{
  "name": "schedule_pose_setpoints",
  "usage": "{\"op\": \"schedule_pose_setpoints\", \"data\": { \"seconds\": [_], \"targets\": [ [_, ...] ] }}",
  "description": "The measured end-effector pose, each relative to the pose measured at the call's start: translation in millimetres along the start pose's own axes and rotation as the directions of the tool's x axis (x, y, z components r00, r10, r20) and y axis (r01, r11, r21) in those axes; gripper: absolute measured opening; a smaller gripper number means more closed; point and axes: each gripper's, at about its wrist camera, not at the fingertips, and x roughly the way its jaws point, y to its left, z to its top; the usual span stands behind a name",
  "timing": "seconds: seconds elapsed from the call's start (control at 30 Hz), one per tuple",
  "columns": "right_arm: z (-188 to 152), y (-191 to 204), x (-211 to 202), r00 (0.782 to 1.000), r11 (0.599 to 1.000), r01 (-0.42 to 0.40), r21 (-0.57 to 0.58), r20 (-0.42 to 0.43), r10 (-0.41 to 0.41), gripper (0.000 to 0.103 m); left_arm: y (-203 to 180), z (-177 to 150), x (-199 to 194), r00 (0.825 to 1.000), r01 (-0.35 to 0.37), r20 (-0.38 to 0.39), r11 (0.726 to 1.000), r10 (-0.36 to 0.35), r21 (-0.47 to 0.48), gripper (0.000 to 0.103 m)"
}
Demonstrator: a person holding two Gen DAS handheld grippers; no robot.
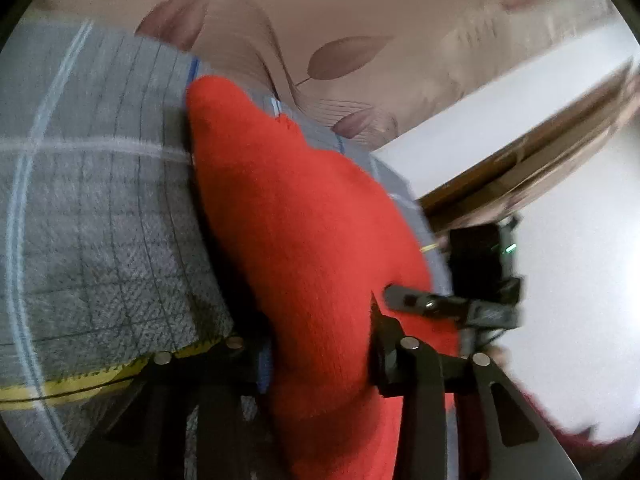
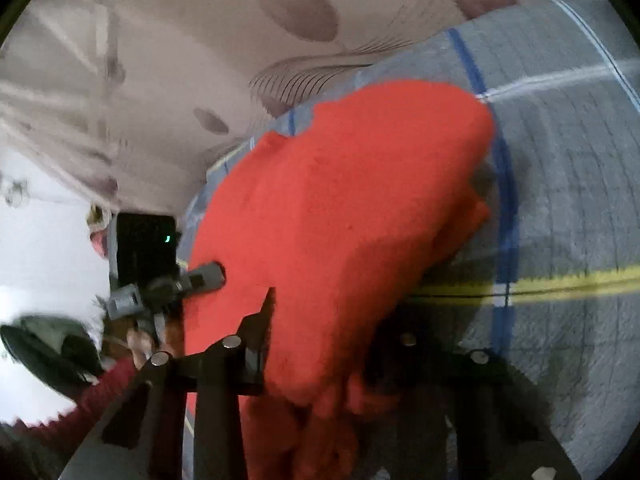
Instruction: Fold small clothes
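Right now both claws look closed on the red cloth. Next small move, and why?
Probably lift the held edge a little and carry it toward the far edge. The left claw and right claw each pinch the near edge of the red cloth, which lies on the grey checked blanket. The far end looks flat, so folding it over seems the likely step.

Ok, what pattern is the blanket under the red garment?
Grey blanket checked with thin dark lines, plus blue, white and yellow stripes; clearest in the right wrist view.
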Motion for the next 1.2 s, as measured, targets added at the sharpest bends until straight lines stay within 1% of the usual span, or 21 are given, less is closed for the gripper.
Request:
{"op": "schedule_pose_setpoints", "data": {
  "seconds": [0.03, 0.1, 0.2, 0.3, 0.33, 0.4, 0.5, 0.57, 0.7, 0.8, 0.93, 1.1, 1.2],
  "targets": [
    [-0.6, 3.2, -0.8, 1.000, 1.000, -0.007, 0.026, 0.009, 0.006, 0.030, -6.9, -2.1, -0.9, 0.999, -0.045, 0.011, 0.999, 0.045, 0.022, 0.035],
    [-3.3, 11.4, -6.5, 0.999, 0.998, -0.042, 0.042, 0.036, 0.041, 0.028, -12.8, -6.9, -6.6, 0.995, -0.098, 0.033, 0.995, 0.097, 0.025, 0.034],
    [-9.4, 31.8, -15.3, 0.996, 0.998, -0.058, 0.038, 0.064, 0.056, 0.028, -30.1, -14.3, -18.8, 0.983, -0.179, 0.059, 0.982, 0.175, 0.063, 0.034],
    [-17.1, 53.3, -18.5, 0.996, 0.998, -0.062, 0.032, 0.072, 0.060, 0.028, -43.3, -23.6, -37.5, 0.973, -0.221, 0.089, 0.972, 0.214, 0.078, 0.034],
    [-20.5, 61.4, -20.1, 0.995, 0.997, -0.066, 0.030, 0.074, 0.064, 0.028, -52.4, -29.7, -49.1, 0.965, -0.248, 0.112, 0.963, 0.237, 0.100, 0.034],
    [-26.7, 75.4, -23.0, 0.995, 0.998, -0.067, 0.015, 0.077, 0.065, 0.028, -63.1, -35.0, -61.6, 0.956, -0.277, 0.135, 0.953, 0.260, 0.122, 0.034],
    [-38.5, 97.7, -26.1, 0.993, 0.996, -0.088, -0.009, 0.080, 0.088, 0.028, -74.2, -48.5, -89.6, 0.942, -0.312, 0.171, 0.941, 0.289, 0.133, 0.034],
    [-46.5, 112.2, -25.4, 0.992, 0.995, -0.095, -0.020, 0.079, 0.097, 0.028, -86.4, -53.1, -99.1, 0.930, -0.345, 0.187, 0.927, 0.317, 0.144, 0.034],
    [-70.3, 143.5, -25.9, 0.989, 0.992, -0.117, -0.051, 0.079, 0.121, 0.028, -101.4, -74.6, -127.6, 0.904, -0.407, 0.214, 0.899, 0.370, 0.163, 0.034],
    [-89.0, 159.5, -24.3, 0.989, 0.989, -0.132, -0.066, 0.064, 0.137, 0.027, -110.6, -93.3, -144.3, 0.886, -0.444, 0.231, 0.879, 0.402, 0.171, 0.034],
    [-113.5, 177.2, -21.2, 0.987, 0.986, -0.149, -0.080, 0.055, 0.154, 0.028, -119.6, -118.0, -160.2, 0.867, -0.481, 0.245, 0.857, 0.433, 0.187, 0.034],
    [-136.4, 187.7, -15.3, 0.983, 0.982, -0.178, -0.053, 0.039, 0.181, 0.027, -123.6, -145.9, -179.8, 0.860, -0.494, 0.244, 0.851, 0.448, 0.178, 0.034],
    [-149.4, 190.0, -13.8, 0.983, 0.983, -0.179, -0.049, 0.030, 0.181, 0.027, -124.5, -160.6, -184.8, 0.858, -0.499, 0.238, 0.849, 0.455, 0.176, 0.034]
  ]
}}
